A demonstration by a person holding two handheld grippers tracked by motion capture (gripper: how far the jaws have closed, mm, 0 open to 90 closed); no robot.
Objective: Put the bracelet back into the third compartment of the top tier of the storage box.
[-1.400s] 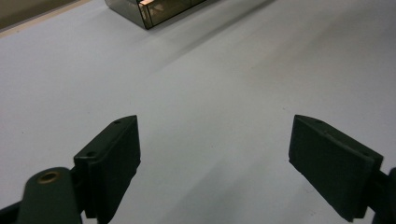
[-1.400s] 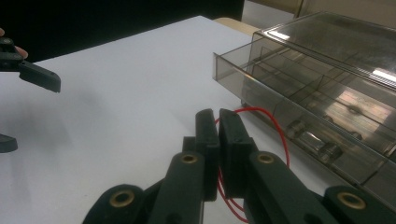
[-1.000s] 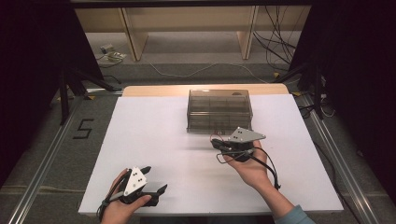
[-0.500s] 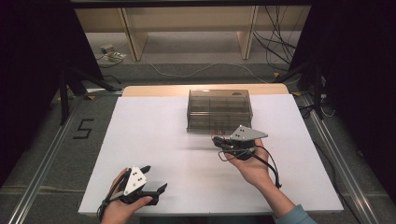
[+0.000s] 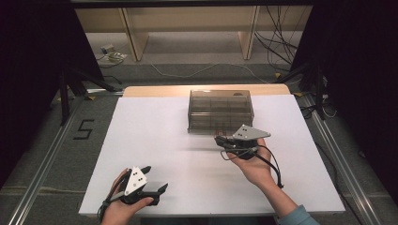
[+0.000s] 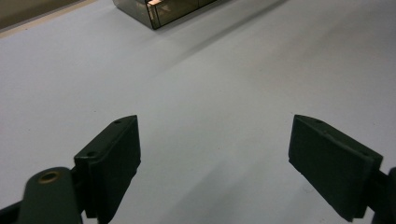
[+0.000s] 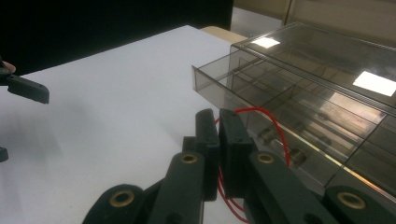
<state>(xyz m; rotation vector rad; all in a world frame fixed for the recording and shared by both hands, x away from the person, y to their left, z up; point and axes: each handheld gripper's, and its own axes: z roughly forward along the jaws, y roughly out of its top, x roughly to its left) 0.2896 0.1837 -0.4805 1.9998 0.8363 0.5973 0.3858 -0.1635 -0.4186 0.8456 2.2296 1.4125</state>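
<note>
Since the earlier frames, nothing has moved. At twelve o'clock on the white table (image 5: 155, 140) stands the smoky drawer box (image 5: 220, 110), one drawer pulled out. Just below it, the right gripper (image 7: 218, 122) pinches a red wire loop (image 7: 268, 122); the left gripper (image 6: 215, 163), at seven o'clock, gapes empty.

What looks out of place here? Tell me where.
One drawer of the smoky plastic organizer box stands pulled out toward the right gripper, which is shut on a thin red wire looping beside the box. The left gripper is open over bare table.
</note>
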